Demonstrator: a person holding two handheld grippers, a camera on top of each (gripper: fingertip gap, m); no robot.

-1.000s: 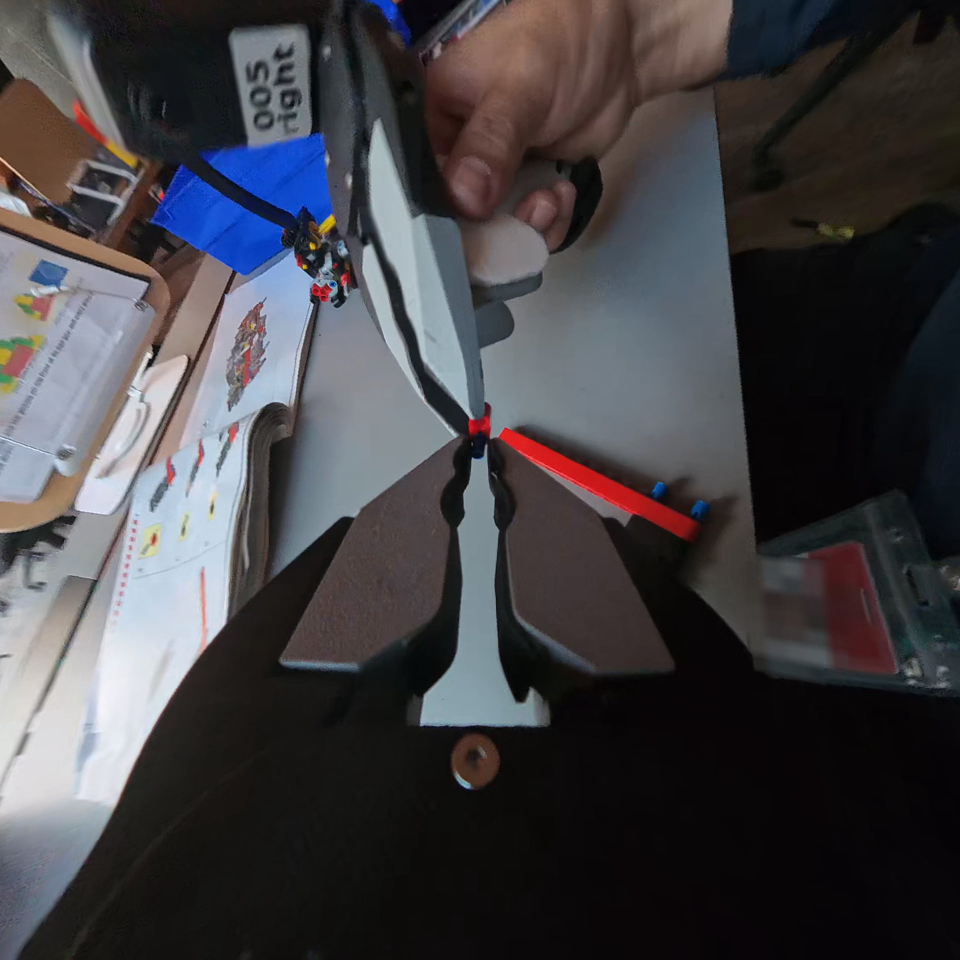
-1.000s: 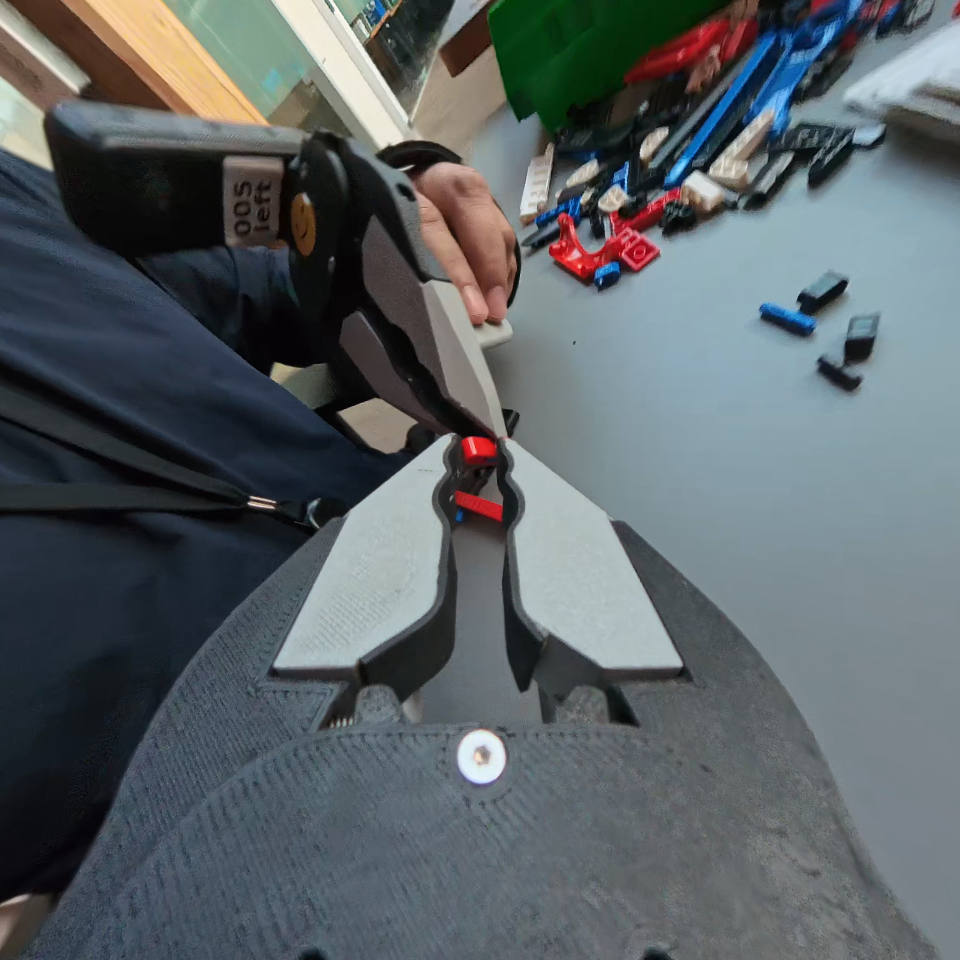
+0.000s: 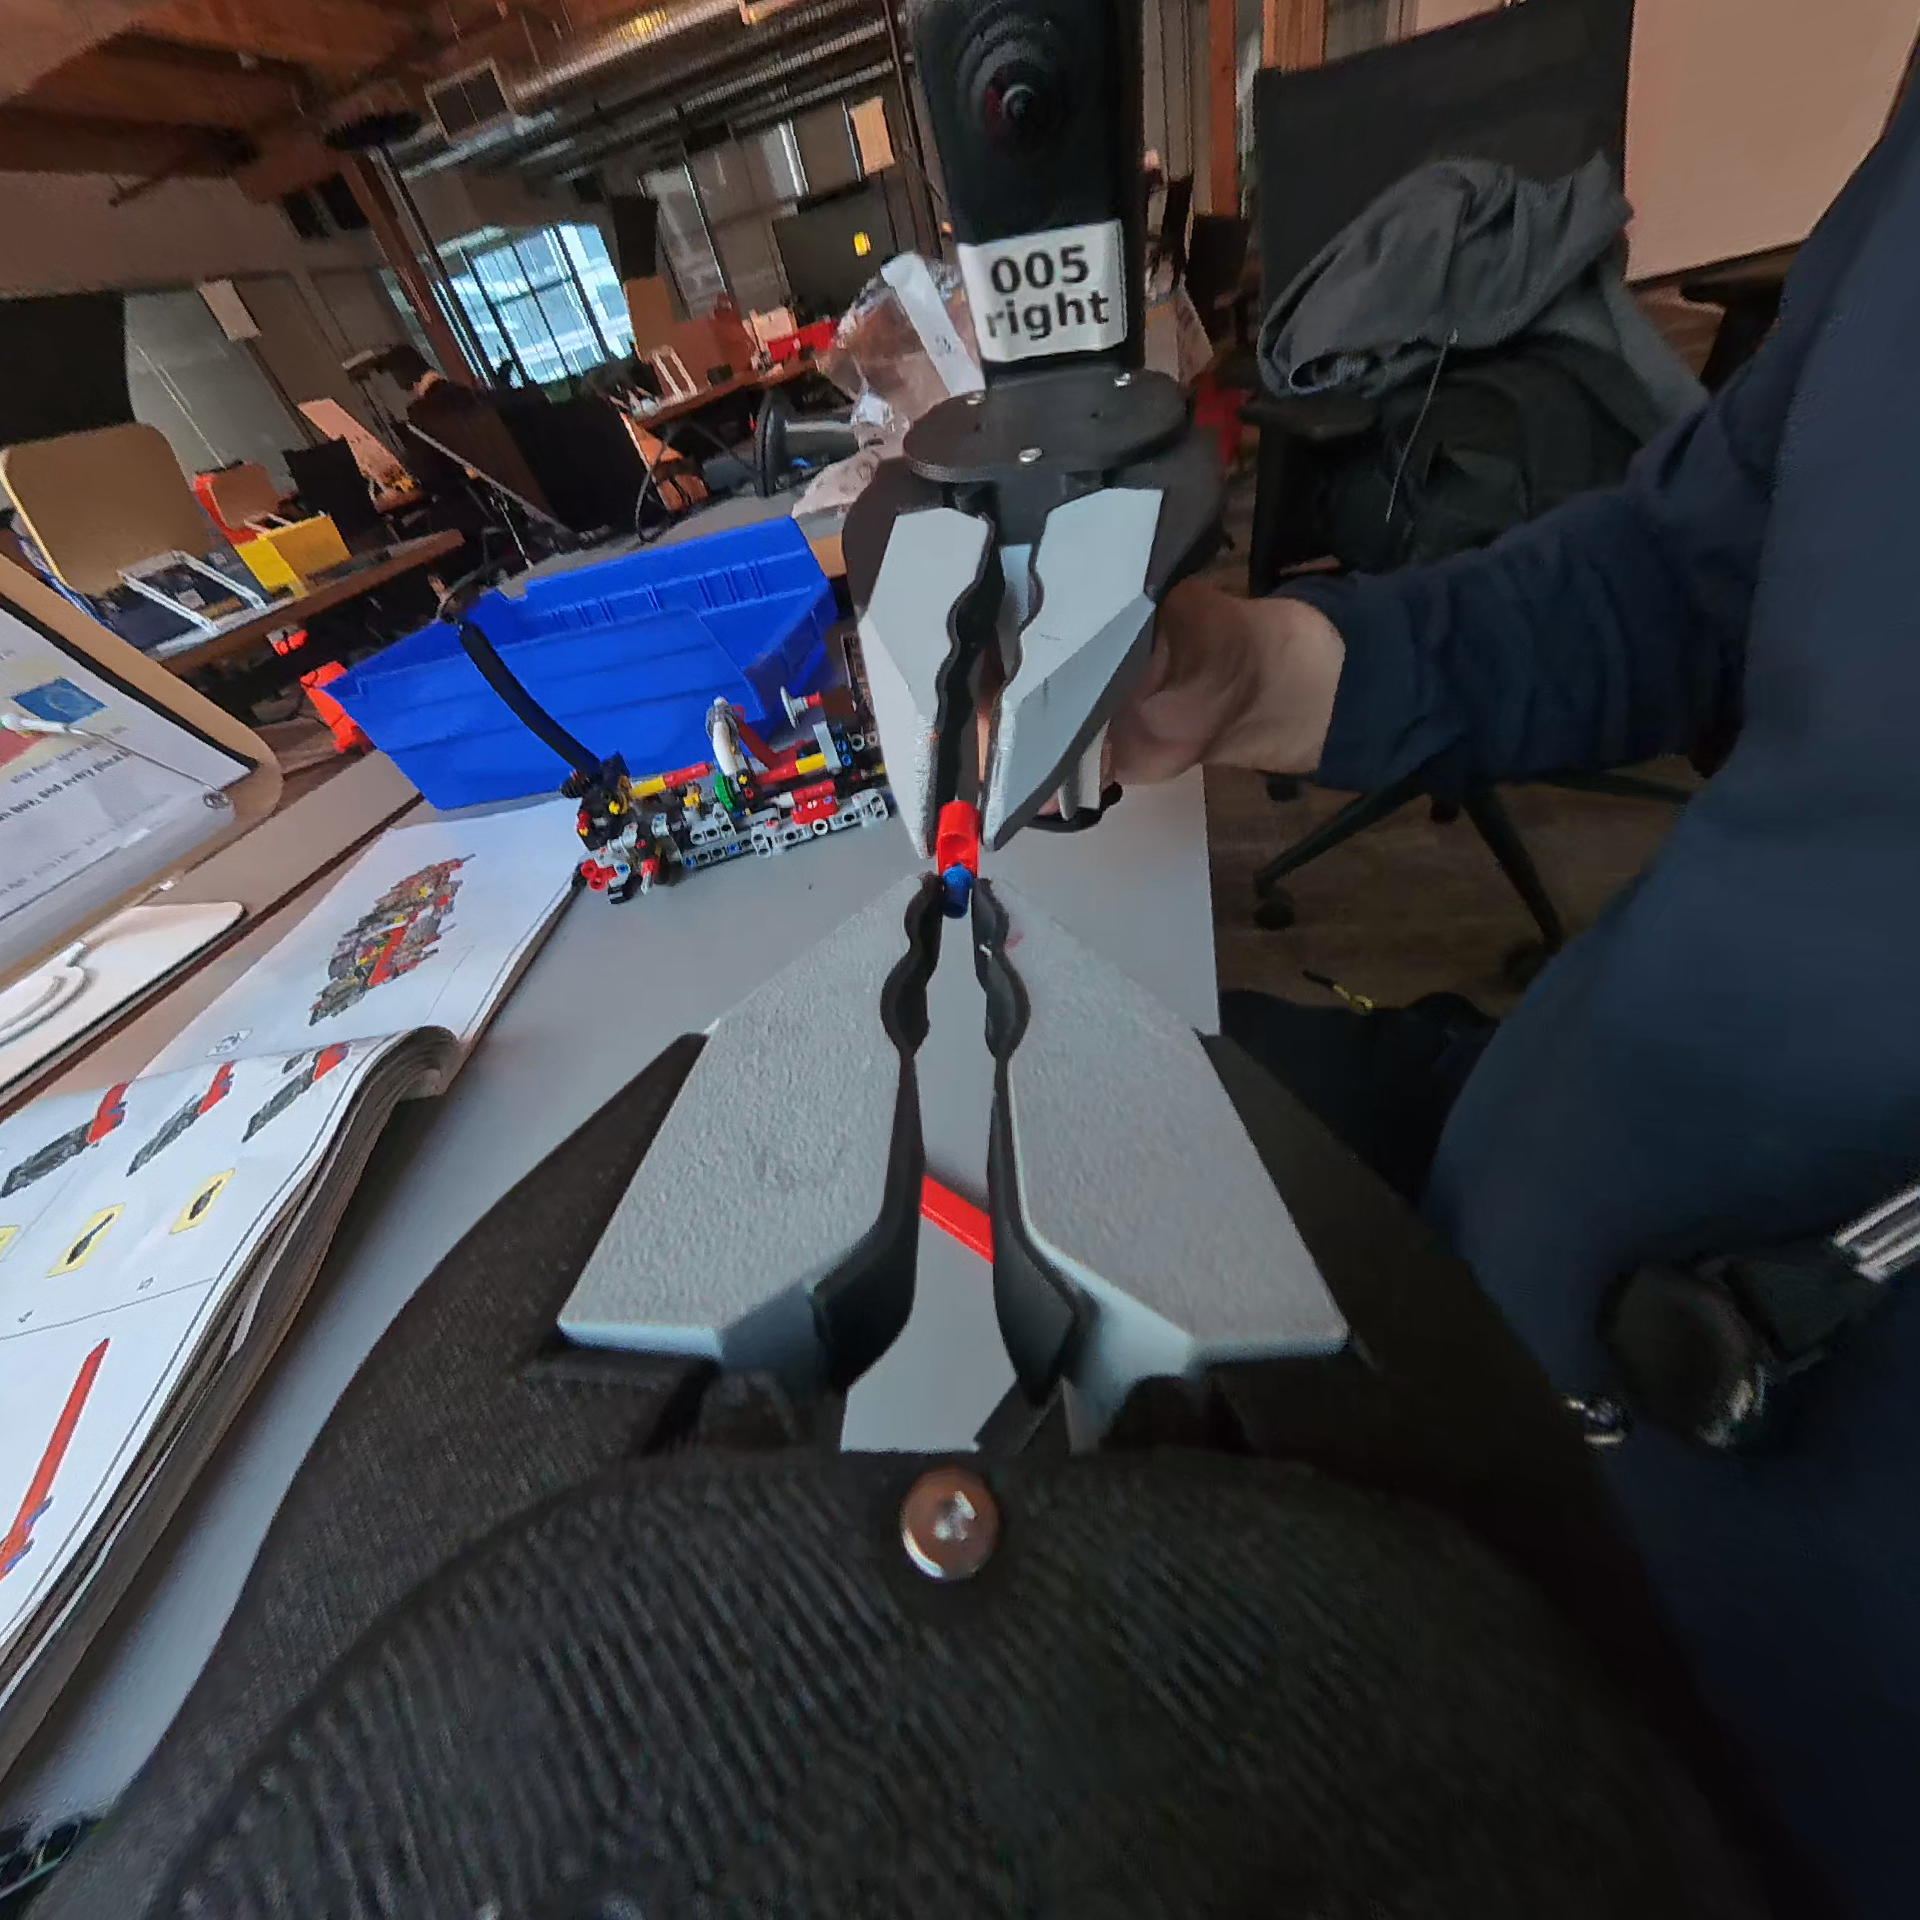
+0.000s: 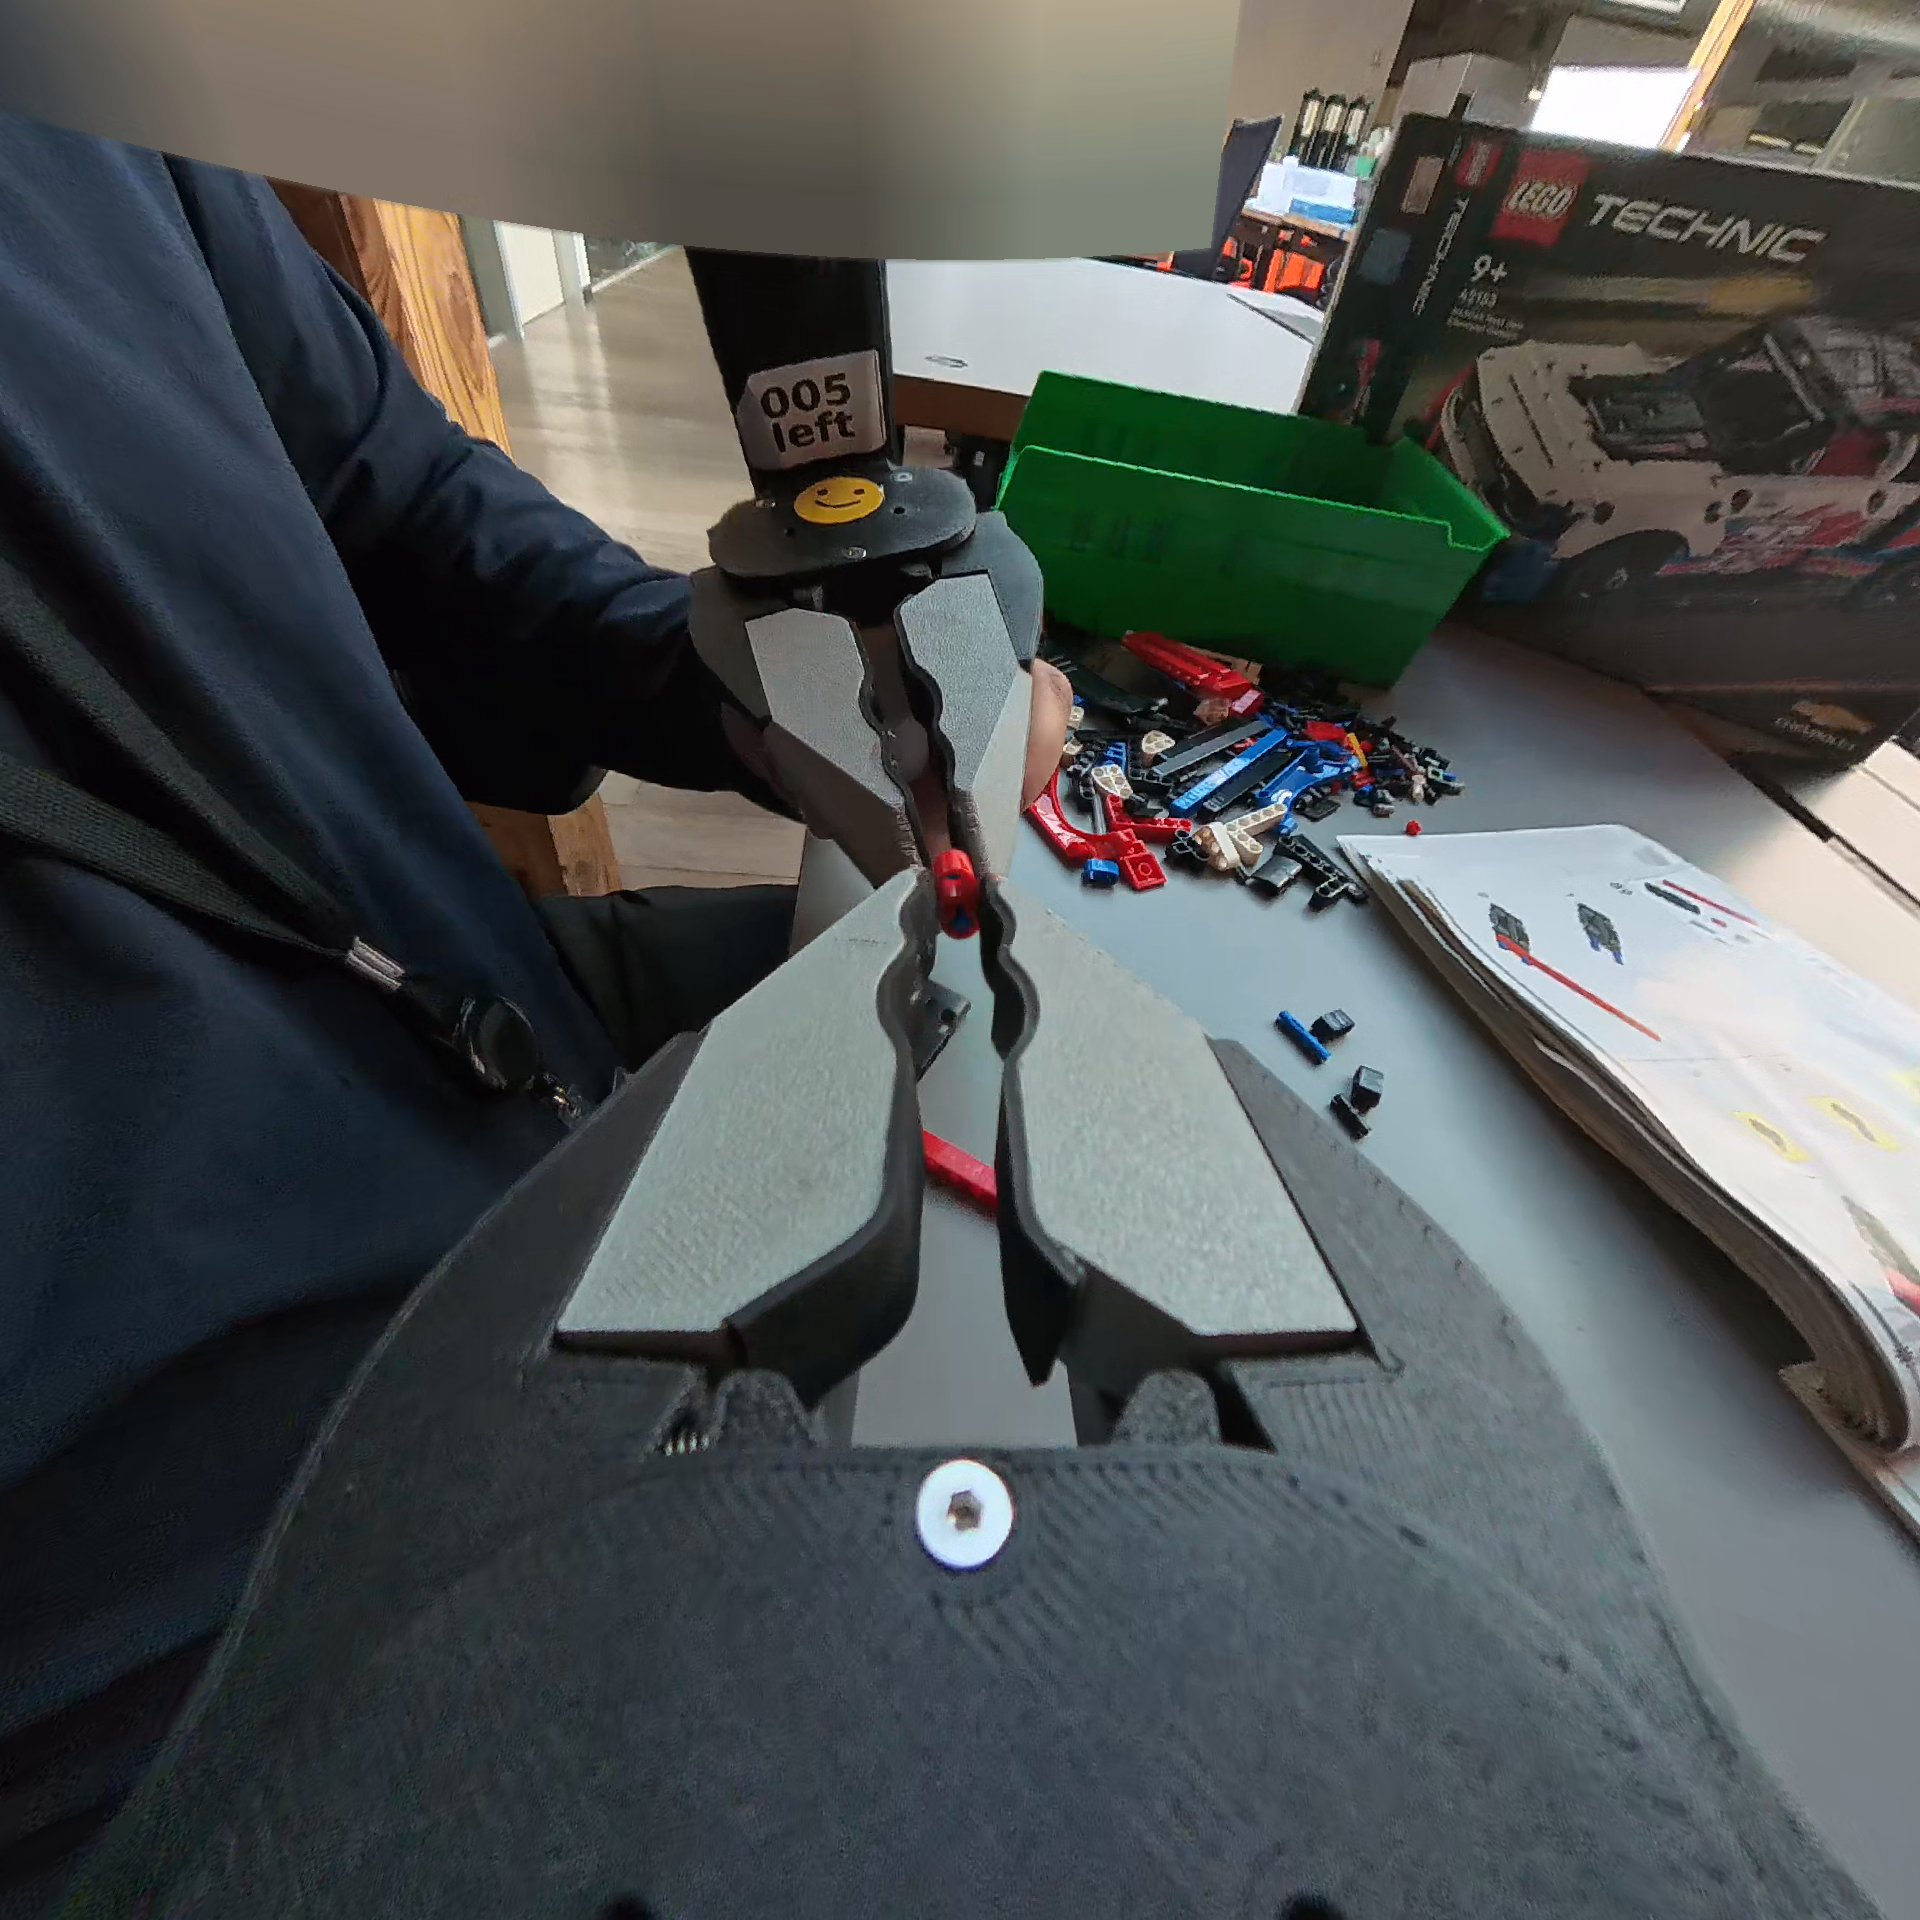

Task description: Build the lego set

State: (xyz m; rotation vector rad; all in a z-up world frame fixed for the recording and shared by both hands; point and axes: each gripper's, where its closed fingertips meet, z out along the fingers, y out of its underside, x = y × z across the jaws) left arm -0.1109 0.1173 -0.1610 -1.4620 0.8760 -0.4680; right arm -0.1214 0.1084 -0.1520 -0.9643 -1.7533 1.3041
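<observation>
Item: small red plastic connector piece (image 3: 956,831) with a blue plastic pin (image 3: 956,896) seated in one end, held in mid-air above the grey tabletop (image 3: 644,977), near the table's front edge.

Left gripper (image 3: 954,902): grey fingers closed tip-to-tip on the blue pin, pads pressing its sides.

Right gripper (image 4: 956,902): closed on the red connector, meeting the left gripper nose to nose; how firmly its pads bear on the piece appears tight but is hard to judge.

Below, on the table: long red plastic beam (image 3: 958,1218), seen between the fingers.

Near: small loose blue and black pieces (image 4: 1330,1049); open instruction booklet (image 4: 1662,1018).

Further off: heap of mixed red, blue, black and tan building pieces (image 4: 1247,769); green plastic bin (image 4: 1226,520); printed cardboard set box (image 4: 1662,416); partly built model chassis (image 3: 727,810); blue plastic bin (image 3: 623,665).
</observation>
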